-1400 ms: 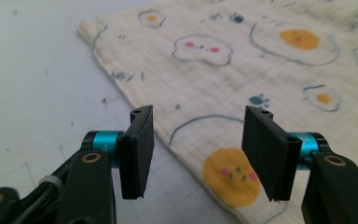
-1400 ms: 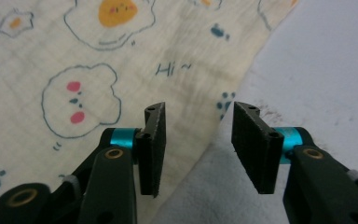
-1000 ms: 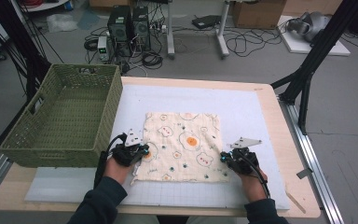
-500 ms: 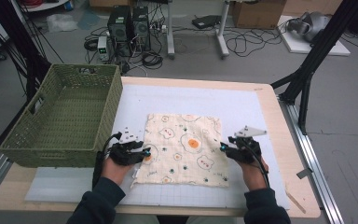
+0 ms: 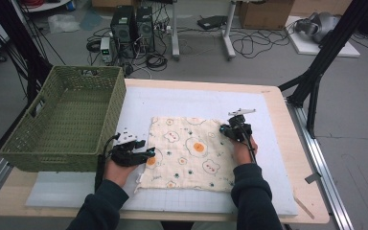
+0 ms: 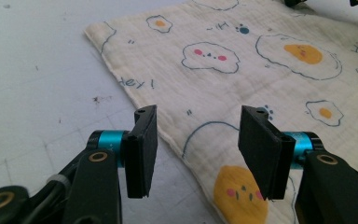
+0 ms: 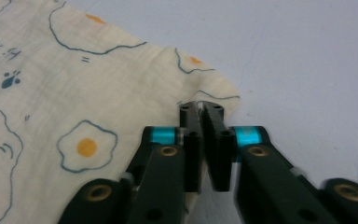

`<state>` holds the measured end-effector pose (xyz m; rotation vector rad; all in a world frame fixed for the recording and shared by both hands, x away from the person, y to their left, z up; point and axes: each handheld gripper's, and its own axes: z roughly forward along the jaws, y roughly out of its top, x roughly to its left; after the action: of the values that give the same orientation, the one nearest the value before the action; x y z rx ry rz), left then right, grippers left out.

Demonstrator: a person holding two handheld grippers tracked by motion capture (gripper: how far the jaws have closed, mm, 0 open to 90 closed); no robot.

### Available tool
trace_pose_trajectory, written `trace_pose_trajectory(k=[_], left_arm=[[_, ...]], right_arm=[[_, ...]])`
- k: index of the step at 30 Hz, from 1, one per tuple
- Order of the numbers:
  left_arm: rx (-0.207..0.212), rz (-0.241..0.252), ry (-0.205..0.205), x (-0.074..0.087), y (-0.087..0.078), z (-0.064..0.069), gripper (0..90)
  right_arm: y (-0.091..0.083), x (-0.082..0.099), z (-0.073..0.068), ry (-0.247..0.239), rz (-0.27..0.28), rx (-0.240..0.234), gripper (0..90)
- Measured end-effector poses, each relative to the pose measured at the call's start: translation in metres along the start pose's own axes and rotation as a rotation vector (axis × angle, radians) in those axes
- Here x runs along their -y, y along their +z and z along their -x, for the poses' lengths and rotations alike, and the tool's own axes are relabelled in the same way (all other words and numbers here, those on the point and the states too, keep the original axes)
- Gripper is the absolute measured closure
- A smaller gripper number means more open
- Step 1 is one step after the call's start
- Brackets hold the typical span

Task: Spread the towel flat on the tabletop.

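Since 1.0 s ago, the right gripper [image 5: 228,130] has been moved from the cloth's near right corner up along its right edge toward the far right corner, while the left gripper [image 5: 149,152] has been kept at about the same spot on the left edge. Cloth [image 5: 191,151], cream with fried-egg print, is laid flat on the white mat [image 5: 182,103] on the desk [image 5: 294,158], just right of the green woven basket [image 5: 64,122] and apart from it. In the right gripper view, the right fingers [image 7: 192,140] are pressed together right at the cloth's edge near a corner [image 7: 223,91]; a thin bit of fabric is probably pinched, but that cannot be confirmed from the angle. In the left gripper view, the left fingers [image 6: 142,149] are spread wide, straddling the cloth's hem with 1 finger over the mat and the other over the fabric, so nothing is gripped there yet. Placement is judged as setup for a 2-point hold on opposite edges, likely for a fold or a lift toward the basket. Left side closure is judged the next requirement.
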<state>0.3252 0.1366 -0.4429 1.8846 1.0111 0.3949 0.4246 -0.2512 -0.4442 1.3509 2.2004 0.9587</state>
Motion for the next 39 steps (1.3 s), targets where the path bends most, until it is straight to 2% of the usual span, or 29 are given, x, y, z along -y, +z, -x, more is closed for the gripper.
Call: trace_pose_trajectory(k=[2,3,4,5,7,9,10,12,14,15,18,19,20,23,26,28,30,32,33,35,36,37,38,39], left_arm=[[-0.003,0.003,0.004,-0.002,0.001,-0.001,47.6],[-0.006,0.006,0.003,-0.003,0.002,-0.001,47.6],[-0.008,0.013,0.001,-0.005,0.003,-0.001,47.6],[-0.017,0.019,0.002,-0.007,0.005,-0.001,47.4],[-0.035,0.032,0.015,-0.013,0.010,-0.002,45.3],[-0.051,0.043,-0.005,-0.019,0.018,-0.006,45.3],[-0.057,0.043,-0.012,-0.023,0.021,-0.008,45.4],[-0.068,0.056,-0.021,-0.029,0.029,-0.013,45.7],[-0.070,0.053,-0.048,-0.035,0.037,-0.021,46.3],[-0.083,0.068,-0.058,-0.037,0.042,-0.024,46.3],[-0.110,0.029,-0.073,-0.042,0.057,-0.033,45.5],[-0.117,0.038,-0.080,-0.043,0.061,-0.034,44.6],[-0.120,0.025,-0.082,-0.045,0.065,-0.034,44.1],[-0.122,-0.009,-0.068,-0.048,0.078,-0.033,44.5],[-0.152,-0.049,0.004,-0.048,0.087,-0.027,55.7],[-0.172,-0.062,0.031,-0.048,0.088,-0.024,74.9],[-0.199,-0.068,0.013,-0.048,0.088,-0.025,88.2],[-0.226,-0.058,-0.057,-0.048,0.087,-0.030,88.8],[-0.236,-0.053,-0.086,-0.048,0.087,-0.033,88.9],[-0.259,-0.053,-0.089,-0.048,0.085,-0.035,88.8],[-0.262,-0.049,-0.091,-0.048,0.085,-0.036,88.8],[-0.252,-0.049,-0.091,-0.048,0.085,-0.036,88.7],[-0.239,-0.045,-0.089,-0.048,0.084,-0.037,87.0],[-0.235,-0.040,-0.094,-0.048,0.084,-0.037,78.1]], right_arm=[[0.001,-0.006,-0.003,-0.030,-0.039,0.039,87.7],[0.001,-0.008,-0.006,-0.078,-0.047,0.096,87.7],[0.001,-0.008,-0.007,-0.106,-0.056,0.146,87.6],[0.000,-0.008,-0.005,-0.094,-0.055,0.170,87.5],[-0.001,-0.006,0.001,-0.052,-0.045,0.156,84.7],[-0.004,-0.006,0.000,-0.058,-0.026,0.169,72.0],[-0.008,-0.007,0.001,-0.042,0.005,0.161,70.0],[-0.016,-0.007,0.002,-0.034,0.044,0.149,68.5],[-0.024,-0.005,0.003,-0.037,0.059,0.128,67.9],[-0.028,-0.004,0.004,-0.036,0.066,0.119,67.6],[-0.039,0.002,0.005,-0.036,0.061,0.086,64.6],[-0.043,0.005,0.005,-0.036,0.080,0.078,64.6],[-0.047,0.009,0.005,-0.033,0.086,0.072,64.2],[-0.056,0.023,0.006,-0.009,0.088,0.039,62.3],[-0.060,0.038,0.005,-0.003,0.062,0.017,59.7],[-0.060,0.045,0.004,0.006,0.055,-0.009,59.4],[-0.057,0.050,0.002,0.015,0.035,-0.035,59.7],[-0.052,0.052,-0.002,0.009,0.015,-0.049,62.2],[-0.052,0.053,-0.003,0.001,0.024,-0.045,68.7],[-0.051,0.052,-0.005,-0.015,0.021,-0.057,83.7],[-0.051,0.051,-0.007,-0.033,0.020,-0.044,88.4],[-0.051,0.051,-0.009,-0.054,0.015,-0.019,88.9],[-0.051,0.050,-0.009,-0.054,0.014,-0.009,89.1],[-0.051,0.050,-0.009,-0.059,0.015,0.003,89.1]])
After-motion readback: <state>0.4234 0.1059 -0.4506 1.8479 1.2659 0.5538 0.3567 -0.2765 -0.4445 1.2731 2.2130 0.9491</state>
